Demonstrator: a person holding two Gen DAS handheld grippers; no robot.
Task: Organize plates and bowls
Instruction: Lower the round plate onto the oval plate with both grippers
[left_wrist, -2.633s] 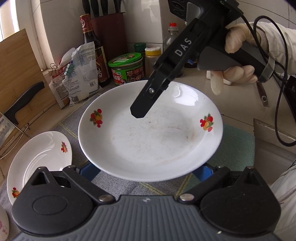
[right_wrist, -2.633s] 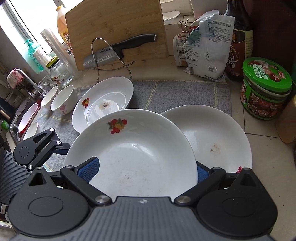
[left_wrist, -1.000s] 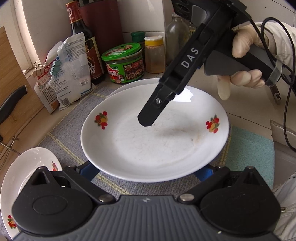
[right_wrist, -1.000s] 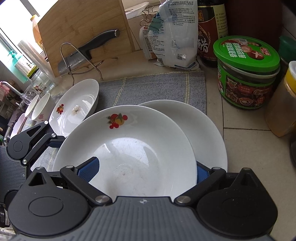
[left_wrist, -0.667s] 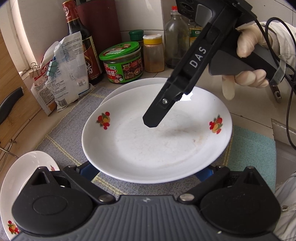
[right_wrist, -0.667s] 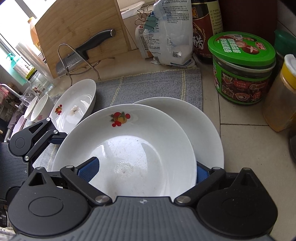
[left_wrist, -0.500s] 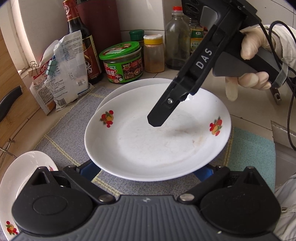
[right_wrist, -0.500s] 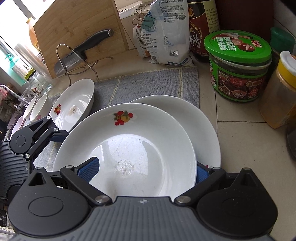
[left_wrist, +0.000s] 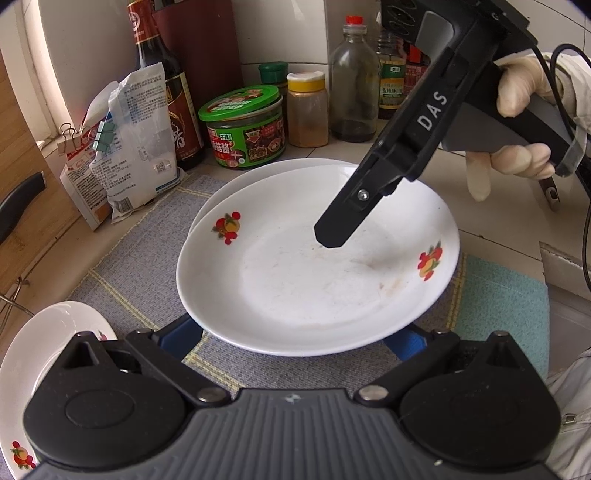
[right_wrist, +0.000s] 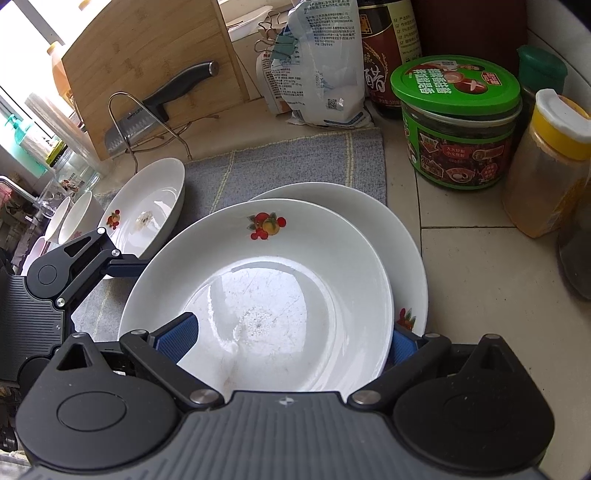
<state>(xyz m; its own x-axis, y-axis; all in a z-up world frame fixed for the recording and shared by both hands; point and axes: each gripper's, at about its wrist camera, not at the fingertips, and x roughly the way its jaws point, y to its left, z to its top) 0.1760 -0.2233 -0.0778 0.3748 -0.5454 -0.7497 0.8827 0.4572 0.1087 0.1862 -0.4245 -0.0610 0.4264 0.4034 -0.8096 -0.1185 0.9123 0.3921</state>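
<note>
A white fruit-print plate (left_wrist: 314, 273) is held between both grippers, just above a second white plate (left_wrist: 258, 175) on the grey mat. My left gripper (left_wrist: 295, 338) holds its near rim from below. My right gripper (right_wrist: 284, 339) holds the opposite rim; its finger (left_wrist: 343, 225) reaches over the plate in the left wrist view. In the right wrist view the held plate (right_wrist: 266, 295) covers most of the lower plate (right_wrist: 388, 229). A third plate (right_wrist: 147, 206) lies to the left, with small bowls (right_wrist: 79, 216) beyond it.
A green-lidded jar (right_wrist: 458, 122), a yellow-capped spice jar (right_wrist: 550, 162), dark bottles (left_wrist: 166, 85) and a clipped bag (right_wrist: 321, 59) stand close behind the plates. A cutting board (right_wrist: 147, 62) and cleaver (right_wrist: 155, 110) on a wire rack stand at the back left. A teal cloth (left_wrist: 506, 306) lies right.
The held plate has moved with both grippers toward the jars and now sits almost over the lower plate. The third plate has dropped further back to the left.
</note>
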